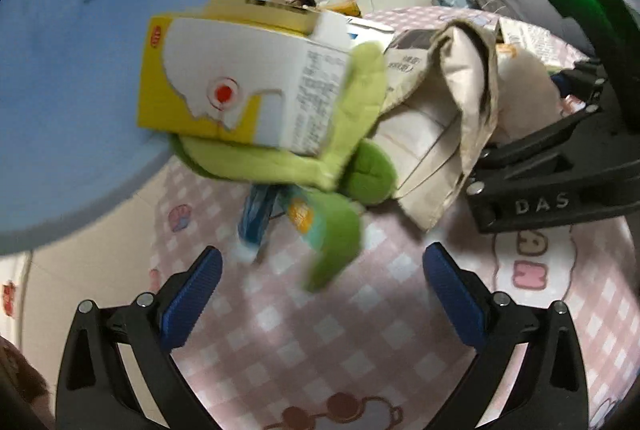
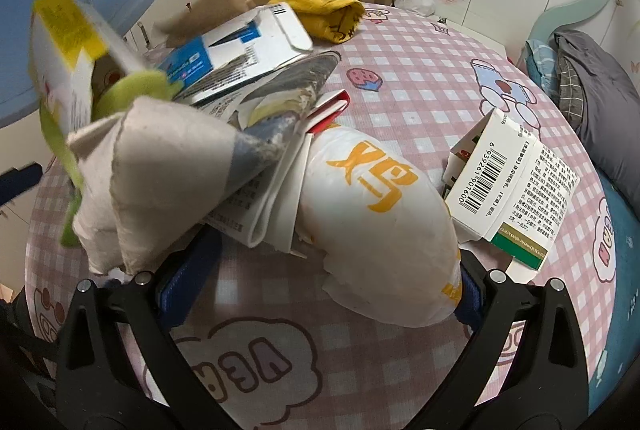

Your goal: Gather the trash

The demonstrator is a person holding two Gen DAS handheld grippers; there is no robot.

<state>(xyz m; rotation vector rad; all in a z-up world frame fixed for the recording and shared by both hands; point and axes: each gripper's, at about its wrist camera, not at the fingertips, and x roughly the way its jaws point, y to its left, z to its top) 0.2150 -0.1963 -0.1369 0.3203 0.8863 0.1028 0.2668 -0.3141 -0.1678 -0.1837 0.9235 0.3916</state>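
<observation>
the right gripper [image 2: 320,282] is clamped on a white crumpled bag [image 2: 380,230] at lower centre, with a heap of cartons and paper [image 2: 168,166] piled above it. the left gripper [image 1: 322,282] hangs wide and empty at the frame's bottom. the blurred yellow carton [image 1: 240,78], upper left, looks loose and could tumble off onto the pink checked cloth [image 1: 320,350].

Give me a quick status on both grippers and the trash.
Left gripper open, empty. Right gripper wide around the trash pile, grip unclear. Yellow carton blurred, mid-air by the blue bin. Barcode box loose on table.
</observation>
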